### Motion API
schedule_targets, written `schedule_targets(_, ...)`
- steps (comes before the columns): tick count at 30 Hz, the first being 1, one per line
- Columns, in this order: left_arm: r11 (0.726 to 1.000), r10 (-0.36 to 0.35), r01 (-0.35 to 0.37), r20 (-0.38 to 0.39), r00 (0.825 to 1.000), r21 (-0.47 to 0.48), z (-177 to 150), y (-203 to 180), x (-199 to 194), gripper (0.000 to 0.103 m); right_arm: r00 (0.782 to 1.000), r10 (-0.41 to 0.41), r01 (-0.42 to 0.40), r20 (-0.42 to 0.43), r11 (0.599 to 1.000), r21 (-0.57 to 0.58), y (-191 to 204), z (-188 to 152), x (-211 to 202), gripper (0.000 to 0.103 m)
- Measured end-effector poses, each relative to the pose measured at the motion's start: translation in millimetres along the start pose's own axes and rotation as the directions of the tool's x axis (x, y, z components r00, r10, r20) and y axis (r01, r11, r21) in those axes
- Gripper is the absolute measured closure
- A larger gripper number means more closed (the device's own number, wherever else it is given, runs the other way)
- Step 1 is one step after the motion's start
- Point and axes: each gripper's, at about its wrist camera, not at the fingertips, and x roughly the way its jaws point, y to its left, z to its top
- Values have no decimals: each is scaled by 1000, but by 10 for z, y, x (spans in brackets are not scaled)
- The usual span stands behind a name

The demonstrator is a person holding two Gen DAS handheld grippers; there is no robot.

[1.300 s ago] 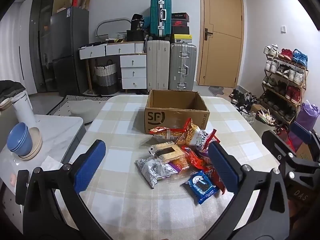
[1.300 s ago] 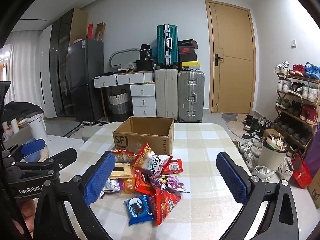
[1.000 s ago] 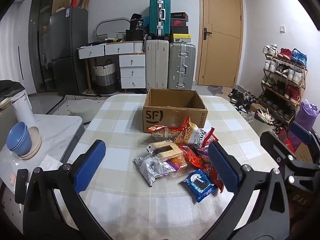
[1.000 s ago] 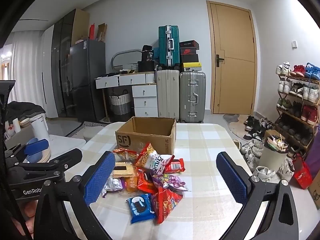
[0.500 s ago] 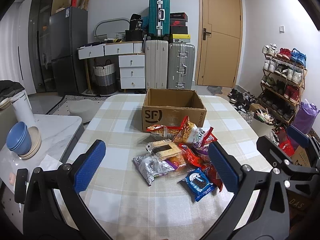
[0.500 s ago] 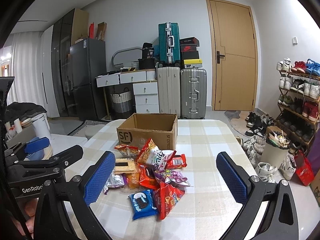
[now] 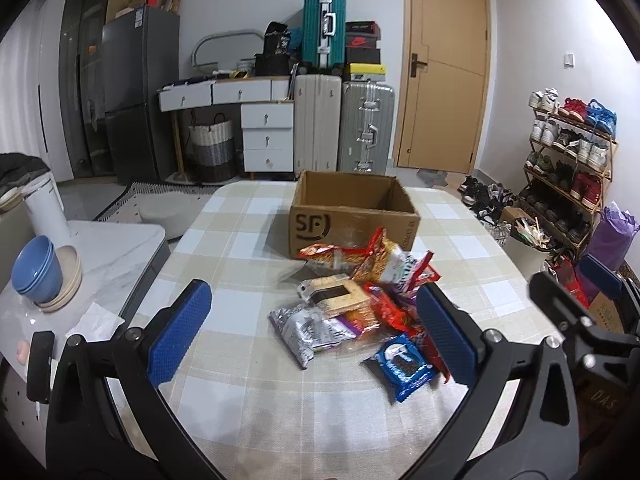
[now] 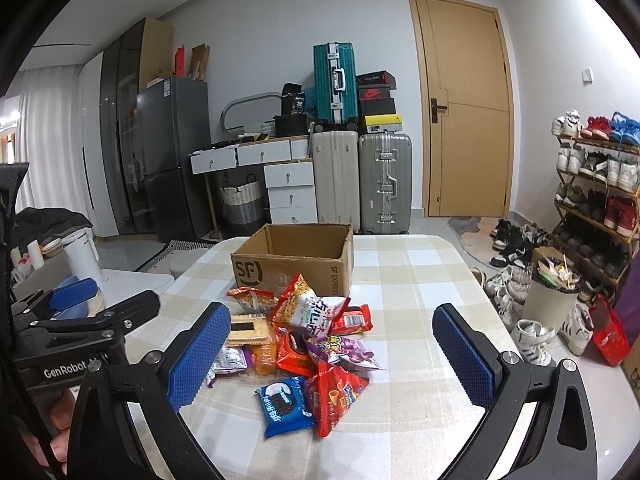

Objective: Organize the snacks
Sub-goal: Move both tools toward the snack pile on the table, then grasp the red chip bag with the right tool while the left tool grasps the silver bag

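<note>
Left wrist view: my left tool (image 7: pixel 312 334) is spread wide, its textured blue pads holding nothing, hovering above the checked cloth surface (image 7: pixel 248 396). My right tool (image 8: pixel 332 354) is just as wide and empty. Between both lies the snack pile (image 8: pixel 308 340): crinkled foil bags, a flat cracker pack, and a blue cookie packet (image 8: pixel 285 405) nearest me. Behind the pile stands an open cardboard box (image 8: pixel 296 258), touching the farthest bags.

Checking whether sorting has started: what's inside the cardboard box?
The cardboard box stands open; only bare inner walls show, no snacks. Its floor is hidden behind the front wall. The snack pile lies on the table in front.
</note>
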Motion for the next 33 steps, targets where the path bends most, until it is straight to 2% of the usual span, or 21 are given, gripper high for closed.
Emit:
schedule_targets(4, 999, -13, 9, -67, 998, -52, -44, 221, 246, 1, 998, -27, 25, -59, 999, -29, -103, -73, 148, 0)
schedule_targets(8, 994, -38, 24, -137, 990, -107, -143, 443, 537, 1, 985, 48, -55, -163, 998, -43, -163, -245, 449, 0)
schedule_targets(12, 992, -53, 27, -218, 975, -123, -294, 545, 895, 1, 970, 92, -104, -226, 994, -39, -116, -440, 791, 0)
schedule_targets(13, 991, -60, 30, -233, 971, -127, -335, 555, 986, 1, 972, 116, -121, -202, 992, -15, -86, -478, 869, 0)
schedule_targets(17, 991, -65, 31, -275, 959, -129, -443, 578, 1264, 1, 966, 135, -139, -221, 990, 1, -110, -590, 1127, 4)
schedule_targets(19, 990, -78, 40, -287, 955, -137, -477, 598, 1364, 1, 958, 104, -116, -268, 993, -29, -204, -608, 1239, 11)
schedule_targets(22, 982, -137, 90, -301, 944, -163, -511, 615, 1488, 1, 945, 121, -128, -304, 992, -1, -240, -627, 1381, 24)
schedule_targets(25, 978, -163, 111, -318, 934, -177, -536, 620, 1591, 1, 931, 151, -146, -331, 989, 39, -253, -657, 1491, 27)
schedule_targets(29, 975, -180, 116, -363, 914, -191, -586, 629, 1770, 1, 920, 160, -158, -357, 987, 35, -235, -694, 1586, 31)
schedule_targets(33, 970, -197, 121, -388, 900, -211, -635, 654, 1914, 1, 906, 169, -168, -387, 985, 36, -229, -750, 1700, 46)
